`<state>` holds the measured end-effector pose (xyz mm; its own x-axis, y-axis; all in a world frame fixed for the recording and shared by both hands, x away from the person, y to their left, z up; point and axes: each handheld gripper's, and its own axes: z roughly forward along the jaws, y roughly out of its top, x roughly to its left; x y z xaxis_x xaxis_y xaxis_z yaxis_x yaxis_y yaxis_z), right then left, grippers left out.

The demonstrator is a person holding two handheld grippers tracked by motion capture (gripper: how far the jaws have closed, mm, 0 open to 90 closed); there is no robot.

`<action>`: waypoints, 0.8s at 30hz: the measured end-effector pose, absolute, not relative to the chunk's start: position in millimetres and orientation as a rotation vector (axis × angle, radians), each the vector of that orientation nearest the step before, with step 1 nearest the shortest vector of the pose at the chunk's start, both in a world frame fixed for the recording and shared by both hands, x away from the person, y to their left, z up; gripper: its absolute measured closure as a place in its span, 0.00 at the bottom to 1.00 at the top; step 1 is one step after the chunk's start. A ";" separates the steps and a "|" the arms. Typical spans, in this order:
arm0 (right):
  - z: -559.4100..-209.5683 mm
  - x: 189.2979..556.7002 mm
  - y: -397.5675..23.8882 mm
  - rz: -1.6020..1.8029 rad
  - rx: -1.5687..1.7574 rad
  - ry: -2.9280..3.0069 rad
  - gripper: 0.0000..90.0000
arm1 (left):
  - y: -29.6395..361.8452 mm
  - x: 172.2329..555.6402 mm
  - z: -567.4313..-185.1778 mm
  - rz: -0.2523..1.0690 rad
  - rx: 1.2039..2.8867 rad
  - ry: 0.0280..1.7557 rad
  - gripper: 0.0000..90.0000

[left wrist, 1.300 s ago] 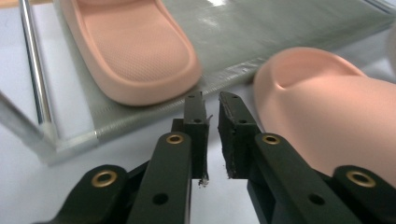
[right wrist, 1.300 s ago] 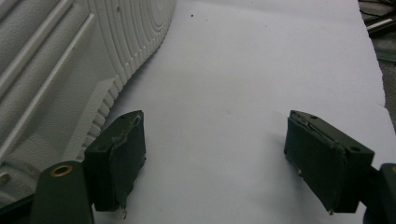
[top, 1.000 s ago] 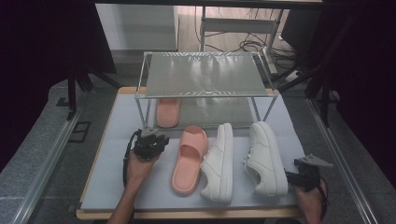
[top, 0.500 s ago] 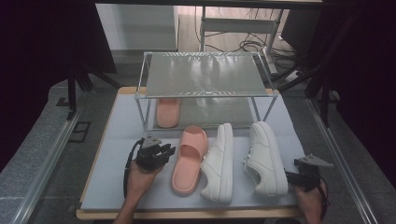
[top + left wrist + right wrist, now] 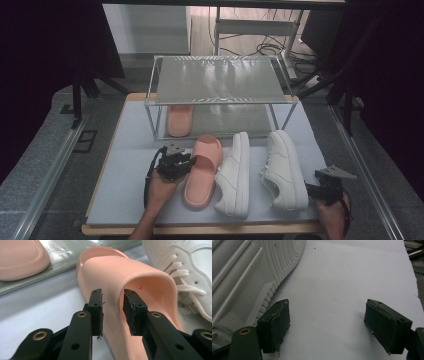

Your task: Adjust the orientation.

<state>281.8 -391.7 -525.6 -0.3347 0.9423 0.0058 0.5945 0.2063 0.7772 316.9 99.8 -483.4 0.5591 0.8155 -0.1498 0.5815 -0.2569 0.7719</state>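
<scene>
A pink slipper (image 5: 202,170) lies on the grey mat, toe toward the rack. My left gripper (image 5: 187,161) is at the slipper's left side, by the strap. In the left gripper view my left gripper (image 5: 113,293) stands with a narrow gap, the slipper (image 5: 140,277) edge running between the jaws, pads not pressing. The matching slipper (image 5: 179,120) sits under the rack. My right gripper (image 5: 309,190) rests open near the front right corner, just right of a white sneaker (image 5: 285,167). In its own view the right gripper (image 5: 327,303) holds nothing, the sneaker's sole (image 5: 249,272) at the left.
A second white sneaker (image 5: 235,175) lies on its side between the slipper and the other sneaker. A wire-framed rack (image 5: 217,80) with a glossy top shelf stands at the back of the mat (image 5: 125,175). Dark floor and rails surround the table.
My left hand has moved right across the mat, from clear of the slipper to its left edge. The right hand has kept still.
</scene>
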 end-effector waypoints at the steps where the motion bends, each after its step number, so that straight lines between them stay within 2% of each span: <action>1: -525.6 281.8 -391.7 0.964 1.422 2.010 0.23 | 98.0 318.6 -484.2 0.359 1.964 1.126 0.77; 24: -525.6 281.8 -391.7 0.964 1.423 2.010 0.23 | 102.0 327.9 -480.4 0.406 1.958 1.181 0.88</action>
<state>281.8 -391.7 -525.6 -0.3348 0.9423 0.0061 0.5945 0.2062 0.7772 327.9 102.0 -480.4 0.5135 0.8492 -0.1232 0.5934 -0.2477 0.7659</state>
